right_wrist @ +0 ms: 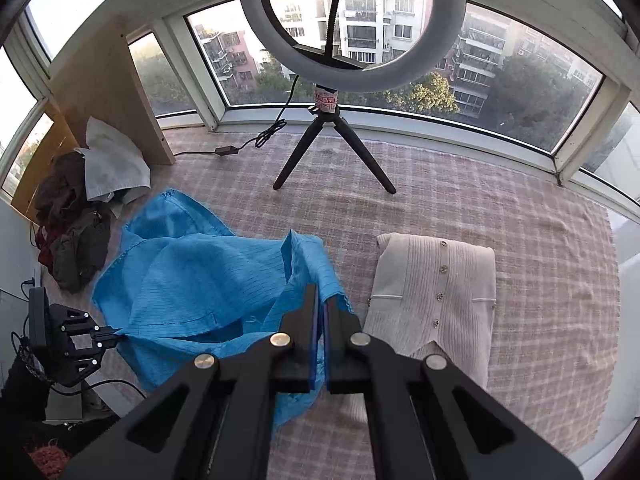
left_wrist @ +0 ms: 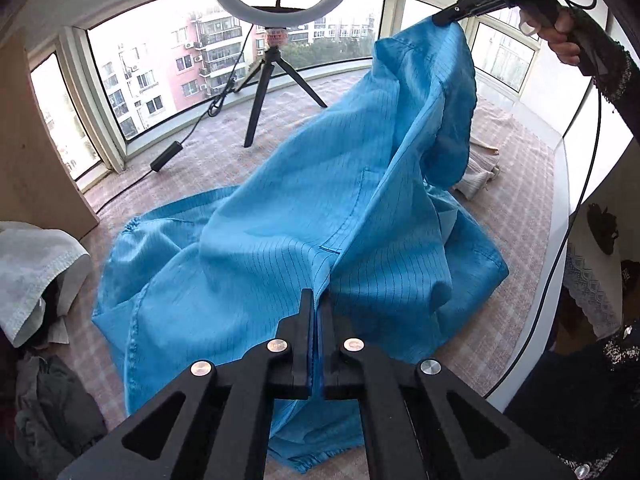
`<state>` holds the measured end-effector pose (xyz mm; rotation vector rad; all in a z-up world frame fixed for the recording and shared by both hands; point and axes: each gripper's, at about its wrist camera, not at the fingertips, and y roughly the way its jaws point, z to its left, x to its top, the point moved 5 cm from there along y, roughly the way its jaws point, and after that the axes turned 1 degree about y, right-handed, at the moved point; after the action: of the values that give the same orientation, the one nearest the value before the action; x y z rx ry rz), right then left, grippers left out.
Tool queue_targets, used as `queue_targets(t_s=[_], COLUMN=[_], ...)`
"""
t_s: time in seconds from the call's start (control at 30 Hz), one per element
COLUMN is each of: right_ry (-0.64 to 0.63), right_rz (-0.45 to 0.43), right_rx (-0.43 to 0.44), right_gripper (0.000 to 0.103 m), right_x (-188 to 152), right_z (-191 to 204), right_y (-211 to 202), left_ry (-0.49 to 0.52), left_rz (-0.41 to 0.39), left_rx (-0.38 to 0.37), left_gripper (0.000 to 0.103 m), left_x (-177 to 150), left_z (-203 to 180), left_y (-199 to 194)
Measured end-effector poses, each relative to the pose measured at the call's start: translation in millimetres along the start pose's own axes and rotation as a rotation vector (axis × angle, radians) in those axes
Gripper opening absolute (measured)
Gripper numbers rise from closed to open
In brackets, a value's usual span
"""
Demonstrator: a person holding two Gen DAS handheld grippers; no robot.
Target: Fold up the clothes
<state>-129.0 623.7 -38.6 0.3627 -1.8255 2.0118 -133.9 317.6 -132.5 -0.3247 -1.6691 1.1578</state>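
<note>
A blue pinstriped garment (left_wrist: 300,232) lies crumpled on the plaid-covered surface (right_wrist: 480,200), partly lifted off it. My left gripper (left_wrist: 318,300) is shut on a fold of the fabric near its lower edge. In the right wrist view the same gripper (right_wrist: 118,334) pinches the garment (right_wrist: 192,280) at its left side. My right gripper (right_wrist: 322,300) is shut on another edge of the blue cloth. From the left wrist view that gripper (left_wrist: 440,19) holds a corner high at the upper right, with a hand (left_wrist: 560,36) on its handle and the fabric hanging down from it.
A ring light on a black tripod (right_wrist: 332,148) stands at the back by the curved windows, its cable trailing left. A folded beige cardigan (right_wrist: 436,292) lies right of the blue garment. A pile of other clothes (right_wrist: 76,240) sits at the left by a wooden board (right_wrist: 108,92).
</note>
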Motion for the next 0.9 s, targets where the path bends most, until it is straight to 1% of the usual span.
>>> queue_targets(t_s=[0.1,0.2,0.27,0.33,0.37,0.4,0.47,0.5,0.57,0.6,0.7,0.8,0.9], right_ry=[-0.01,-0.04,-0.071,-0.088,-0.096,-0.105,-0.116,-0.115,-0.109,-0.105,-0.101,-0.094,-0.08], right_rz=[-0.098,-0.22,-0.323,-0.427,-0.478,-0.53,-0.632,-0.68,-0.769,-0.781,-0.767,-0.764,-0.805], right_rx=[0.008,0.009,-0.002,-0.008,-0.011,-0.014,-0.013,-0.005,0.012,0.009,-0.024,-0.054,-0.051], right_gripper=[0.002,0.002,0.002,0.002,0.002,0.002,0.002,0.002,0.002,0.002,0.002,0.001,0.001], right_x=[24,57,81,101,111,121,136,137,138,137,134,129,117], right_z=[19,47,75,104,118,133,161,173,196,206,234,262,289], right_y=[-38,-91,-141,-201,-230,-260,-319,-347,-397,-407,-421,-437,-468], left_ry=[0.006,0.056,0.105,0.149,0.164,0.173,0.192,0.193,0.174,0.176,0.216,0.219,0.244], left_rz=[-0.094,-0.18,-0.233,-0.29,-0.317,-0.347,-0.42,-0.45,-0.484,-0.476,-0.444,-0.471,-0.53], left_rx=[0.144,0.298,0.42,0.538,0.581,0.602,0.668,0.69,0.68,0.673,0.682,0.688,0.728], left_gripper=[0.0,0.0,0.0,0.0,0.0,0.0,0.001,0.001,0.0,0.0,0.001,0.0,0.001], left_x=[39,85,117,144,156,165,174,176,173,168,152,141,128], left_z=[39,69,84,93,96,96,97,98,104,106,110,111,105], left_y=[-57,-125,-176,-229,-256,-283,-334,-354,-381,-385,-393,-419,-460])
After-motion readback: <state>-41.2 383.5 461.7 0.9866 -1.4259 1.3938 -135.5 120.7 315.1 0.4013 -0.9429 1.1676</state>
